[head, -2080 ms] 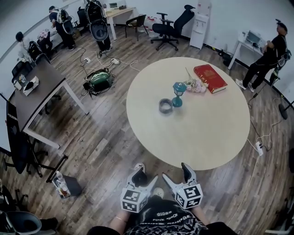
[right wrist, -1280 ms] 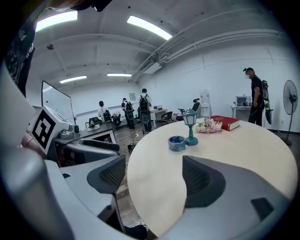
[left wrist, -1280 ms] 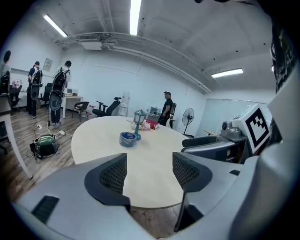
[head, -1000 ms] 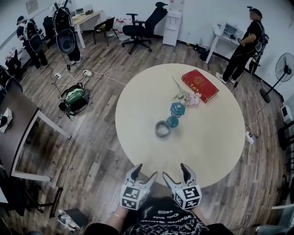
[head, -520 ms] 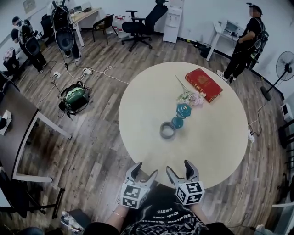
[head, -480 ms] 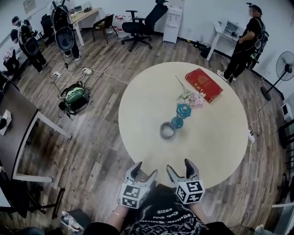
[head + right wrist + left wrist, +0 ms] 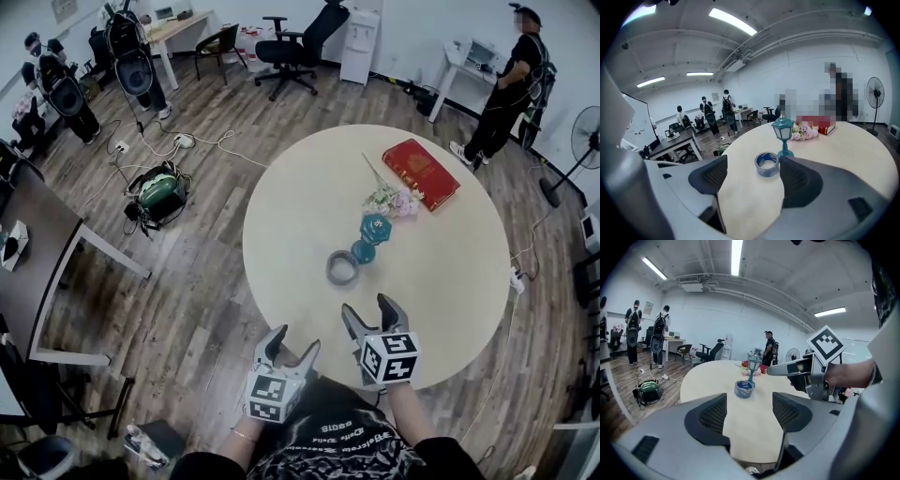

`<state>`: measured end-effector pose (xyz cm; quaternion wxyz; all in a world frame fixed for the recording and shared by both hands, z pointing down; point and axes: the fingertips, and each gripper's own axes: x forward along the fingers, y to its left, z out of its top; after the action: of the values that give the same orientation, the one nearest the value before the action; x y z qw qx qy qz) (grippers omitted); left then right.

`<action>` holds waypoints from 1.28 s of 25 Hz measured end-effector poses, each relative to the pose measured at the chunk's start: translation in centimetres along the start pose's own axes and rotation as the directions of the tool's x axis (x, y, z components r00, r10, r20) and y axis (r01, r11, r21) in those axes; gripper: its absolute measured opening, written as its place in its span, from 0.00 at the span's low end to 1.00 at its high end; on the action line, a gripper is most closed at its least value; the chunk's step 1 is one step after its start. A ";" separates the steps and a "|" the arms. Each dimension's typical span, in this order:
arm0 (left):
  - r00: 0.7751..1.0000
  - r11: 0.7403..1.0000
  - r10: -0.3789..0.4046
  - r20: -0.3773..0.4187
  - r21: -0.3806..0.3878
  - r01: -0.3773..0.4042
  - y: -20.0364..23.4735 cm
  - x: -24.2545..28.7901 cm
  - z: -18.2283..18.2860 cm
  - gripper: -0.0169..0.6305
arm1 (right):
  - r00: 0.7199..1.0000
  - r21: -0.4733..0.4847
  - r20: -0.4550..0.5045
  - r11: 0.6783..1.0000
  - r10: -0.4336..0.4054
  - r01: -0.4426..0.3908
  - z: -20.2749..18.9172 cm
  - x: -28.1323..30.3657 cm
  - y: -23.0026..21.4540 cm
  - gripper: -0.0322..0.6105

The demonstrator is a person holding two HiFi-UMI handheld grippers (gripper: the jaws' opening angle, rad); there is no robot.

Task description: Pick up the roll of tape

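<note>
Grey roll of tape (image 7: 342, 269) lies flat ahead of the nearer right gripper (image 7: 367, 307), whose wide, empty jaws have just closed slightly; left gripper (image 7: 294, 339) gapes empty too.

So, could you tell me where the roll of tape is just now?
In the head view the roll of tape lies flat near the middle of the round table, just left of the teal lantern.

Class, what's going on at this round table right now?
A person holds a two-jaw tool in each hand at a round table. The right tool is over the table's edge, aimed at the roll of tape. Its open jaws have just closed slightly, with nothing between them. The left tool is open and empty. The tape lies untouched by a teal lantern.
</note>
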<state>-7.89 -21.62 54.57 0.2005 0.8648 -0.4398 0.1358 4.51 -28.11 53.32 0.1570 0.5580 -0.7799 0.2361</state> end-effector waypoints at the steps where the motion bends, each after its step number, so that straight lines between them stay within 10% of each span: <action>1: 1.000 1.000 0.004 0.001 -0.001 -0.004 0.0 0.1 0.2 0.52 | 1.000 0.006 -0.013 1.000 0.005 -0.005 0.2 0.5 -0.3 0.58; 32: 0.996 0.997 0.075 -0.047 0.008 -0.074 2.4 0.7 0.5 0.52 | 0.921 0.035 -0.390 0.999 -0.020 0.036 -2.8 15.4 -7.2 0.52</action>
<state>-9.42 -23.62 54.96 0.2030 0.8449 -0.4665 0.1649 6.25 -40.76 64.91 0.3007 0.5141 -0.7201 0.3560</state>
